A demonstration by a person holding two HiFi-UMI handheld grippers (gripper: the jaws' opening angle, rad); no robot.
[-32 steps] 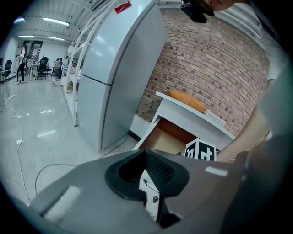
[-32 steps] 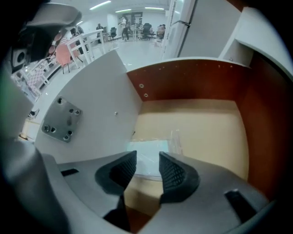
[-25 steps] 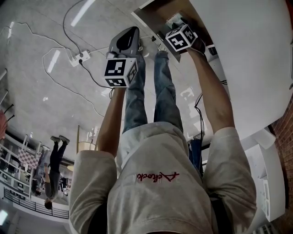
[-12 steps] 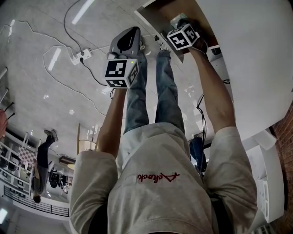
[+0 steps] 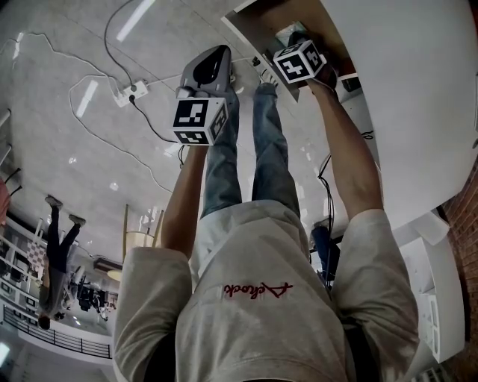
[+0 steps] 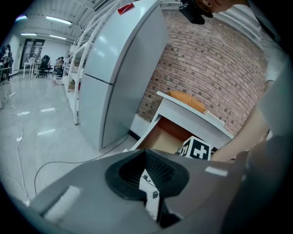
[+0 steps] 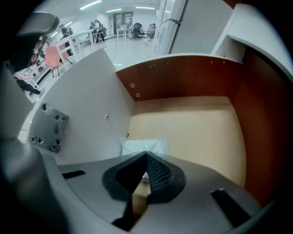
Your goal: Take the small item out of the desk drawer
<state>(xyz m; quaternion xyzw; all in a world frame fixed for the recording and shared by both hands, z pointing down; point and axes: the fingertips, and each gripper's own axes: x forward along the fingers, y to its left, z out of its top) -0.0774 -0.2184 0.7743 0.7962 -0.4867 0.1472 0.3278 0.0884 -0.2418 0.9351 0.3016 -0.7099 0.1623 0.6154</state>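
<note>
The desk drawer stands pulled out, with red-brown walls and a pale wooden floor. A small flat white packet lies on that floor by the left wall. My right gripper reaches into the drawer, and its jaws are shut on the packet's near edge. In the head view my right gripper is over the drawer, with a pale scrap just ahead of its marker cube. My left gripper hangs to the left of the drawer, shut and holding nothing. From the left gripper view, the drawer and the right gripper's cube show ahead.
A power strip with cables lies on the floor to the left. A grey refrigerator stands against the brick wall beside the white desk. A metal bracket sits on the drawer's outer left side.
The right gripper's cube has shifted slightly right, deeper over the drawer. The left gripper has barely moved. A distant person has walked on to the left.
</note>
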